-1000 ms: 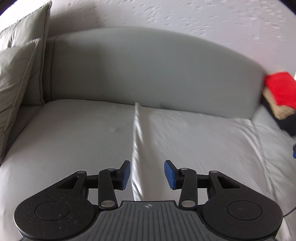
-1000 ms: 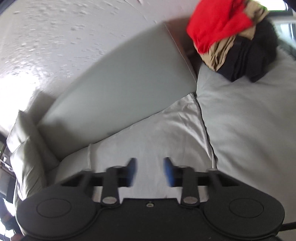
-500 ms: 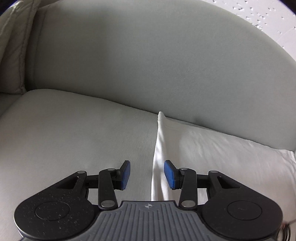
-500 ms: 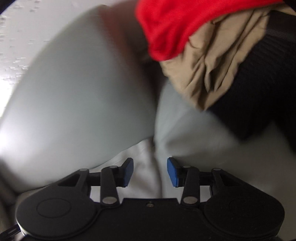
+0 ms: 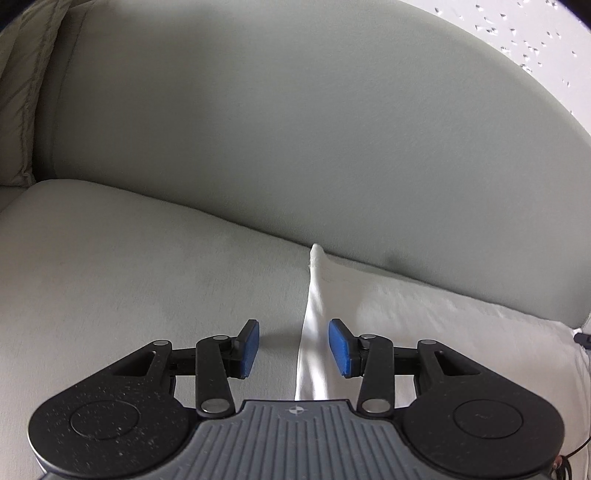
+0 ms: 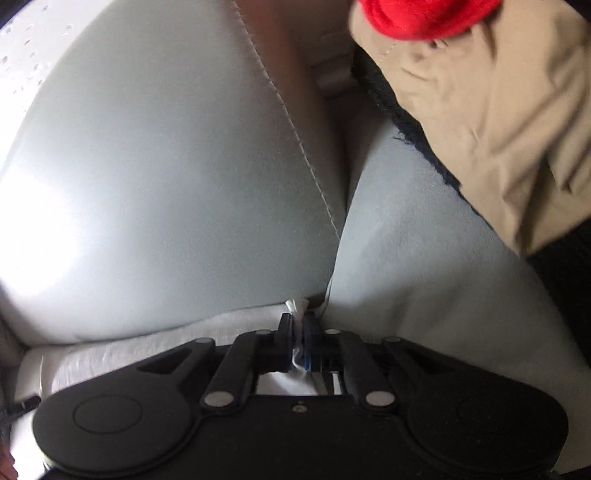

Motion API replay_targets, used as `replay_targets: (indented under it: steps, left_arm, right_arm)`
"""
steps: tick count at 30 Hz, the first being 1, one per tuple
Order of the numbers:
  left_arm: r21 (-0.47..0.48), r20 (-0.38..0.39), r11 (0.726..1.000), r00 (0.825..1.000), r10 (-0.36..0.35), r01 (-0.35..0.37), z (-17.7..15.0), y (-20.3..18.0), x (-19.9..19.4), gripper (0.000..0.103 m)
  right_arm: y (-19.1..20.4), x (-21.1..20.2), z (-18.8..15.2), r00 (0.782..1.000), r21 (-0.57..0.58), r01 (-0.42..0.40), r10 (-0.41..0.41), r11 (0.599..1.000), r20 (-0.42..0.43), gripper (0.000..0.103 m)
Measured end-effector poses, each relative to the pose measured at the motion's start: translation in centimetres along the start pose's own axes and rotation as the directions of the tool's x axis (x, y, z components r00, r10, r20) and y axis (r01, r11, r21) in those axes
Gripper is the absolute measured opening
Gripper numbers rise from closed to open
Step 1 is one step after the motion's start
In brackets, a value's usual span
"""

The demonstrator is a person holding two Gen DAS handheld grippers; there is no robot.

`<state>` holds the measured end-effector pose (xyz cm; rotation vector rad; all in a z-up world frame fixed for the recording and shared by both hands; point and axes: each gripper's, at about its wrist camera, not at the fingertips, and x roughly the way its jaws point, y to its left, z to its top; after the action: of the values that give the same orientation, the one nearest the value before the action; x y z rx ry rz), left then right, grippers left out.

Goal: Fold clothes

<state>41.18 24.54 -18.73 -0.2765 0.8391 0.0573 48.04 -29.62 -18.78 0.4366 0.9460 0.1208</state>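
A white garment (image 5: 424, 332) lies flat on the grey sofa seat, its left edge running toward the backrest. My left gripper (image 5: 293, 349) is open, low over the seat, with that left edge between its blue pads. In the right wrist view my right gripper (image 6: 299, 332) is shut on the far right corner of the white garment (image 6: 110, 354), right at the foot of the backrest.
The sofa backrest (image 5: 295, 129) rises close ahead. A cushion (image 5: 18, 92) leans at the far left. A pile of red (image 6: 424, 18), tan (image 6: 498, 129) and black clothes (image 6: 565, 266) sits on the seat to the right of my right gripper.
My right gripper moved forward to the garment's far right corner and shut on it. My left gripper moved forward along the garment's left edge and stayed open.
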Motion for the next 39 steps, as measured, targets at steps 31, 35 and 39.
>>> replay_targets:
  steps: [31, 35, 39]
  left_arm:
    - [0.125, 0.166, 0.992, 0.986, 0.000, -0.021, 0.3, -3.6, -13.2, 0.002]
    - [0.073, 0.185, 0.997, 0.983, 0.004, -0.017, -2.4, -2.5, -19.7, 0.002]
    - [0.003, 0.192, 1.000, 0.981, -0.005, 0.004, -5.8, -0.7, -25.1, 0.002]
  right_arm:
    - [4.9, -17.0, -7.4, 0.972, -0.055, -0.060, 0.071, 0.997, 0.224, 0.005]
    - [4.7, -23.1, -9.8, 0.963, -0.064, -0.088, 0.101, 0.994, 0.249, 0.005]
    - [4.8, -28.5, -11.4, 0.955, -0.059, -0.114, 0.126, 0.992, 0.270, 0.006]
